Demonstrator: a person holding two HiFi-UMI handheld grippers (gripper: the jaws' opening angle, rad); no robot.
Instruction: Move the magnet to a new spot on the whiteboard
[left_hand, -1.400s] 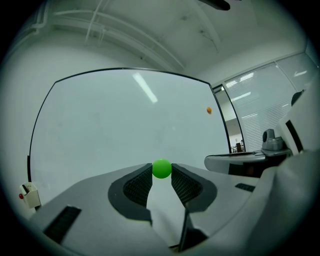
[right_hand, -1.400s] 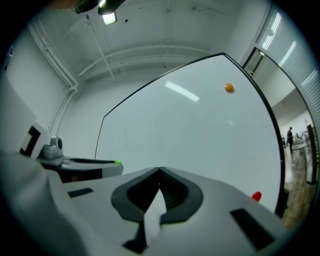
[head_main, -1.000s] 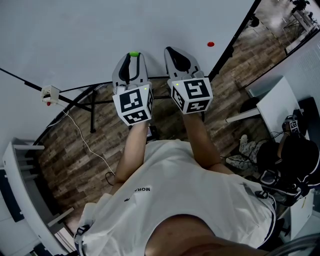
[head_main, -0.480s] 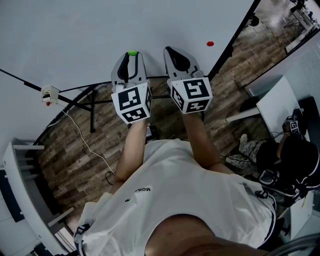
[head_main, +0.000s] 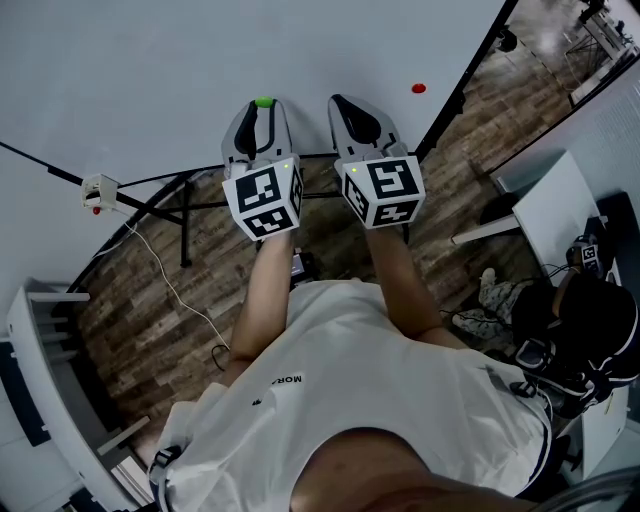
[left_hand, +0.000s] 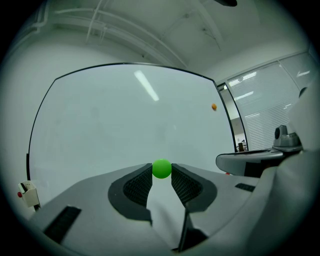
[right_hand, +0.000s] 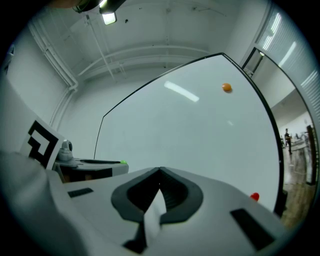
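A small green magnet (left_hand: 161, 168) sits pinched between the tips of my left gripper (left_hand: 161, 175), and both dark pads press on its sides. In the head view this magnet (head_main: 265, 102) is at the lower part of the whiteboard (head_main: 150, 70); whether it touches the board I cannot tell. My right gripper (head_main: 338, 101) is level beside the left one, shut with nothing in it, its tips meeting (right_hand: 160, 170). A red magnet (head_main: 418, 88) sticks on the board to the right, and an orange magnet (right_hand: 227, 88) is higher up.
Black stand legs (head_main: 185, 215) and a cable run over the wooden floor under the board. A small white box with a red button (head_main: 100, 188) hangs at the left. A white table (head_main: 550, 210) and a seated person (head_main: 590, 320) are at the right.
My left gripper with the green magnet has edged slightly toward the whiteboard. The right gripper has stayed where it was.
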